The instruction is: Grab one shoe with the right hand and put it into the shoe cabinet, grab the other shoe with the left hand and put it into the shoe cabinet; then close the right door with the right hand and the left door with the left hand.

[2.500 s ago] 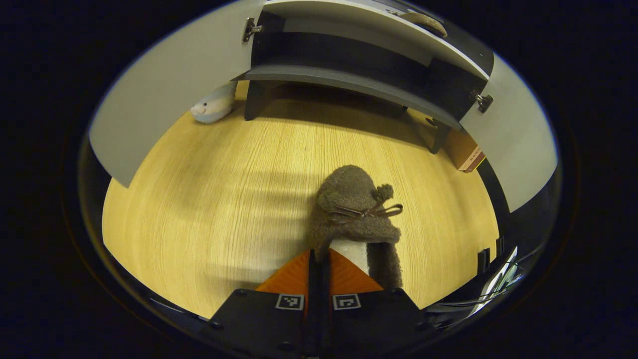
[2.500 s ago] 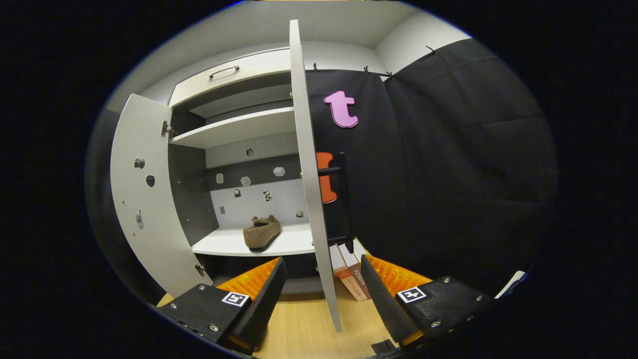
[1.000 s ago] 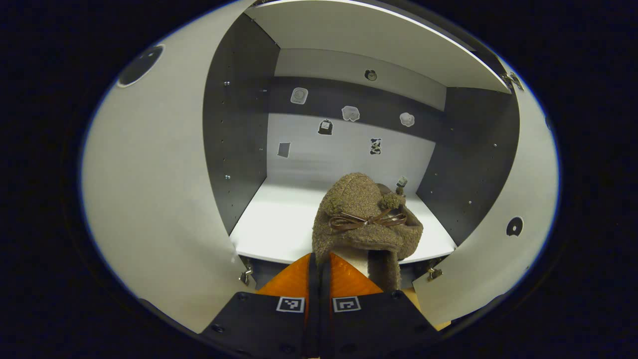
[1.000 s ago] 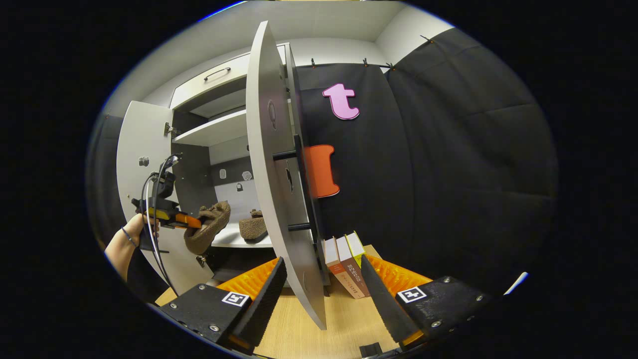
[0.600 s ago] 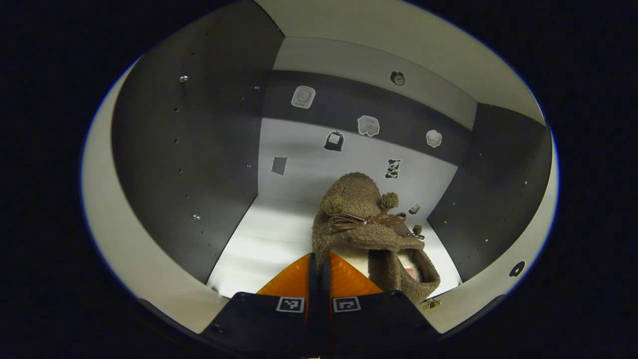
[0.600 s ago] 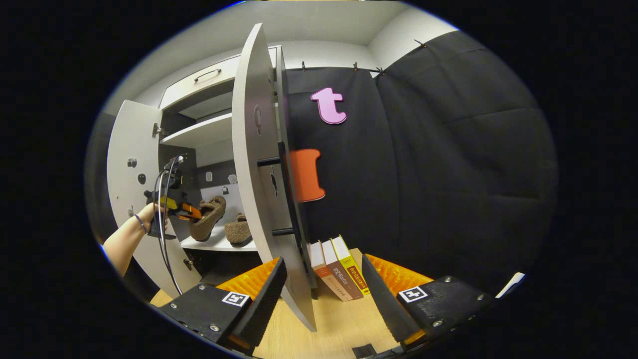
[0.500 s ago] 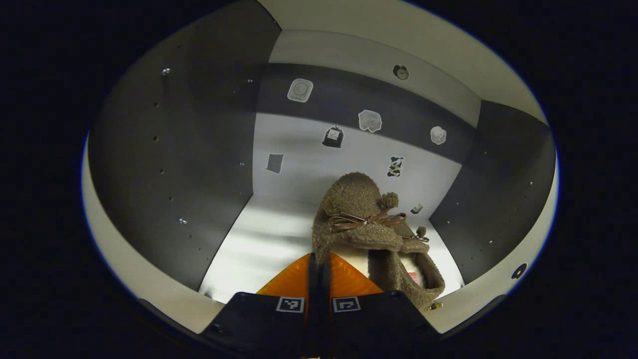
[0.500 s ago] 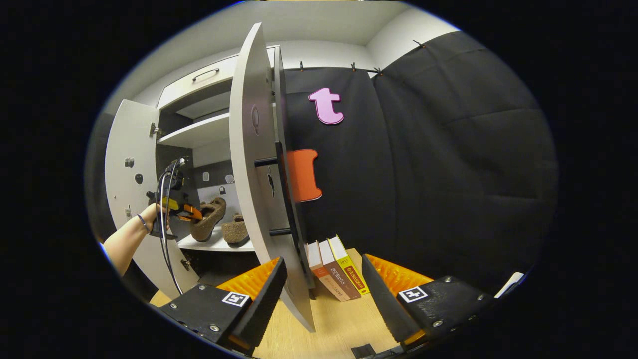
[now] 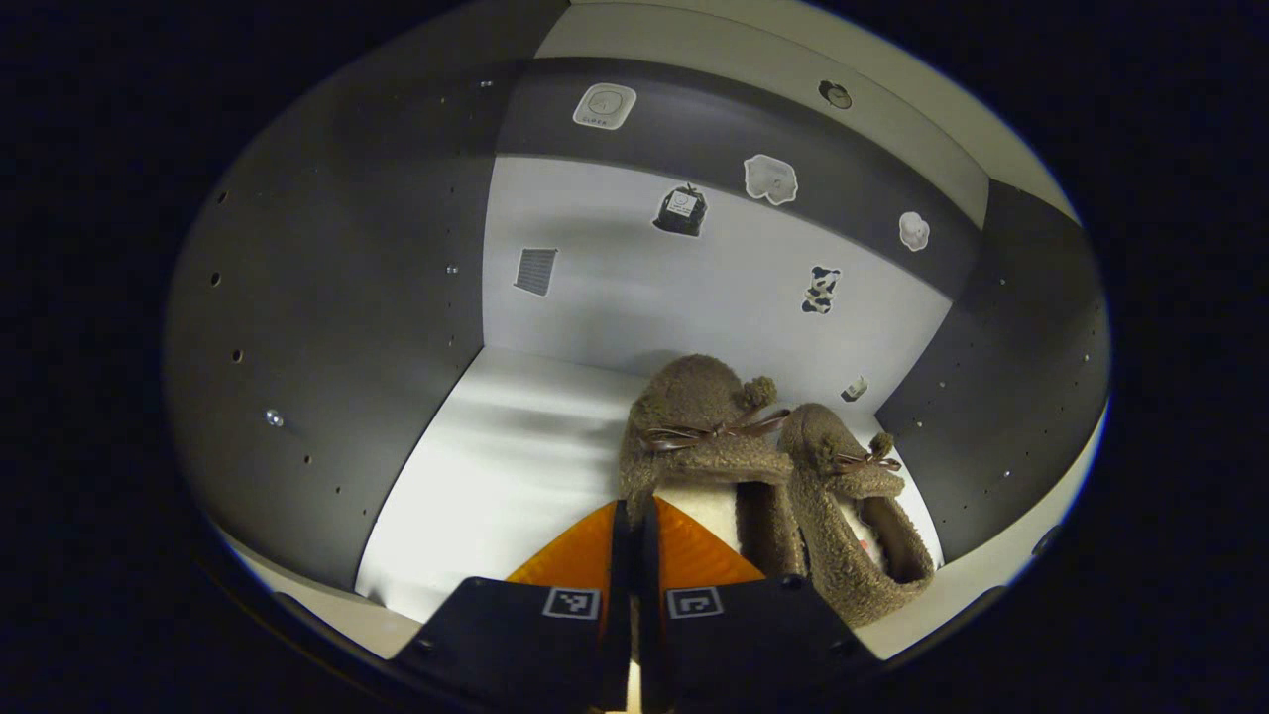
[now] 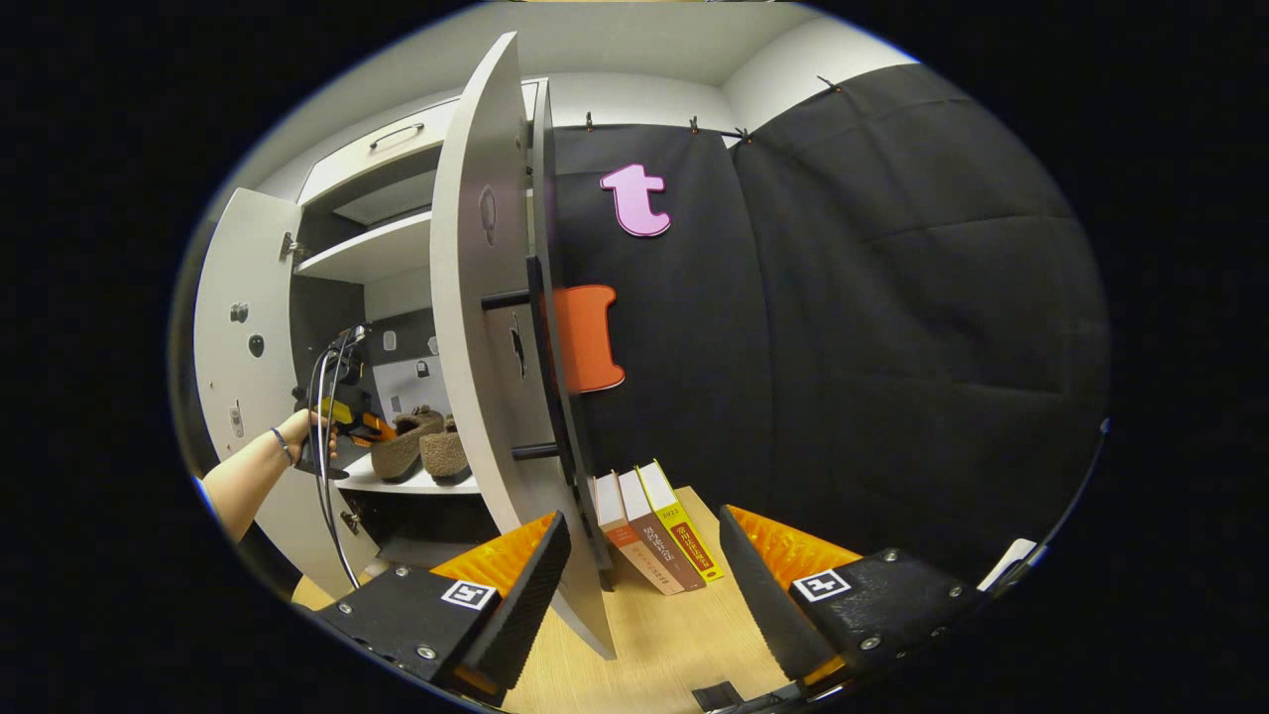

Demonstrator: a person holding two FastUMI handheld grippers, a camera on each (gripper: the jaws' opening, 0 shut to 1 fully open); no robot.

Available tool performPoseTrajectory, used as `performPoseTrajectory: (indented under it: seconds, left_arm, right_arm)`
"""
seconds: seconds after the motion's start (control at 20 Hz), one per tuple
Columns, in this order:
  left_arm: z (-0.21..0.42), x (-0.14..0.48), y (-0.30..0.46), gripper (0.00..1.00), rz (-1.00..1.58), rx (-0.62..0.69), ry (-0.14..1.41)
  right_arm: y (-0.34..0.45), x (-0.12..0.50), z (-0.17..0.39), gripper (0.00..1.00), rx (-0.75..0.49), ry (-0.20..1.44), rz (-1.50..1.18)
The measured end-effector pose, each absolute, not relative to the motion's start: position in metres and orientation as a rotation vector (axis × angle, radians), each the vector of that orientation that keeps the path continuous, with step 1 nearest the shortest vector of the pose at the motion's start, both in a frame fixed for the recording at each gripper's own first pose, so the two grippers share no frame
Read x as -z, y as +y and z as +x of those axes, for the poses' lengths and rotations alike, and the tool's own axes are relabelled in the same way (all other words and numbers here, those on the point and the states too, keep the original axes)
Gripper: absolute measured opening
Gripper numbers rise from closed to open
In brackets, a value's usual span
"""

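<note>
You have carried the second shoe (image 9: 694, 436) right into the shoe cabinet (image 9: 327, 327): half a second back it hung clear of the shelf (image 9: 496, 446) with its heel up, and now it sits low, side by side with the first shoe (image 9: 853, 496), which lies just to its right and appears to touch it. Your left gripper (image 9: 634, 526) has its fingers pressed together on the near edge of that second shoe's collar, so the shoe is not released yet (whether its sole is fully down on the shelf cannot be told from the left gripper view). In the right gripper view the left gripper (image 10: 357, 426) and the hand (image 10: 297, 431) that holds it reach into the lower compartment, and both shoes (image 10: 421, 451) stand together there.

Your right gripper (image 10: 639, 555) has drifted a little further right over the last second; its fingers stand wide apart and empty, low over the wooden floor (image 10: 654, 635), with the edge of the right door (image 10: 476, 347) between them and the books (image 10: 654, 526) just beyond.

That puts both shoes in place, judging by how they lie. What is left is to let go with the left fingers, draw them out, then swing the right door shut and after it the left door (image 10: 238, 327).
</note>
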State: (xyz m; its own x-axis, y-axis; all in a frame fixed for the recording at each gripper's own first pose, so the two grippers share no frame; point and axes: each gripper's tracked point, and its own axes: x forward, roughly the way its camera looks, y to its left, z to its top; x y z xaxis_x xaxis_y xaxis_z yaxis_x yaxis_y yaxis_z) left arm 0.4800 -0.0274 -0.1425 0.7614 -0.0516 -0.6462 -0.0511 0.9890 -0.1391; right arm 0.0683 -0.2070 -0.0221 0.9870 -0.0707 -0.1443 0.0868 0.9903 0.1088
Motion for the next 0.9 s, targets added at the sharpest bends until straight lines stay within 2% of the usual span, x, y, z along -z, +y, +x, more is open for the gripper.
performPoseTrajectory:
  seconds: [0.05, 0.1, 0.15, 0.25, 0.3, 0.4, 0.5, 0.55, 0.6, 0.65, 0.75, 0.9]
  left_arm:
    - [0.480, 0.137, -0.028, 0.12, -0.144, -0.003, 0.687]
    - [0.481, 0.132, -0.026, 0.25, -0.137, -0.005, 0.667]
    - [0.480, 0.123, -0.024, 0.29, -0.124, -0.009, 0.645]
    - [0.478, 0.098, -0.023, 0.29, -0.092, -0.019, 0.576]
    - [0.476, 0.084, -0.027, 0.34, -0.085, -0.004, 0.536]
    - [0.468, 0.054, -0.029, 0.53, -0.061, -0.002, 0.454]
    - [0.453, 0.023, -0.035, 0.54, -0.071, 0.015, 0.380]
    - [0.446, 0.011, -0.037, 0.64, -0.076, 0.015, 0.349]
    - [0.434, -0.002, -0.039, 0.88, -0.083, 0.025, 0.322]
    - [0.424, -0.014, -0.040, 0.84, -0.085, 0.024, 0.298]
    - [0.403, -0.038, -0.039, 0.83, -0.075, 0.023, 0.246]
    - [0.361, -0.065, -0.045, 0.97, -0.057, 0.050, 0.190]
  right_arm:
    - [-0.206, 0.027, 0.072, 0.93, 0.078, 0.152, 0.114]
    - [-0.205, 0.032, 0.076, 0.93, 0.074, 0.161, 0.114]
    - [-0.204, 0.036, 0.080, 0.93, 0.070, 0.168, 0.116]
    - [-0.205, 0.045, 0.088, 0.93, 0.070, 0.183, 0.116]
    - [-0.206, 0.049, 0.090, 0.93, 0.070, 0.190, 0.118]
    - [-0.209, 0.052, 0.094, 0.93, 0.072, 0.198, 0.117]
    - [-0.213, 0.060, 0.098, 0.93, 0.078, 0.205, 0.112]
    - [-0.214, 0.061, 0.099, 0.93, 0.079, 0.206, 0.112]
    - [-0.215, 0.062, 0.101, 0.93, 0.078, 0.206, 0.113]
    - [-0.214, 0.064, 0.103, 0.93, 0.074, 0.208, 0.114]
    - [-0.212, 0.065, 0.106, 0.93, 0.059, 0.208, 0.114]
    - [-0.205, 0.066, 0.110, 0.93, 0.034, 0.199, 0.102]
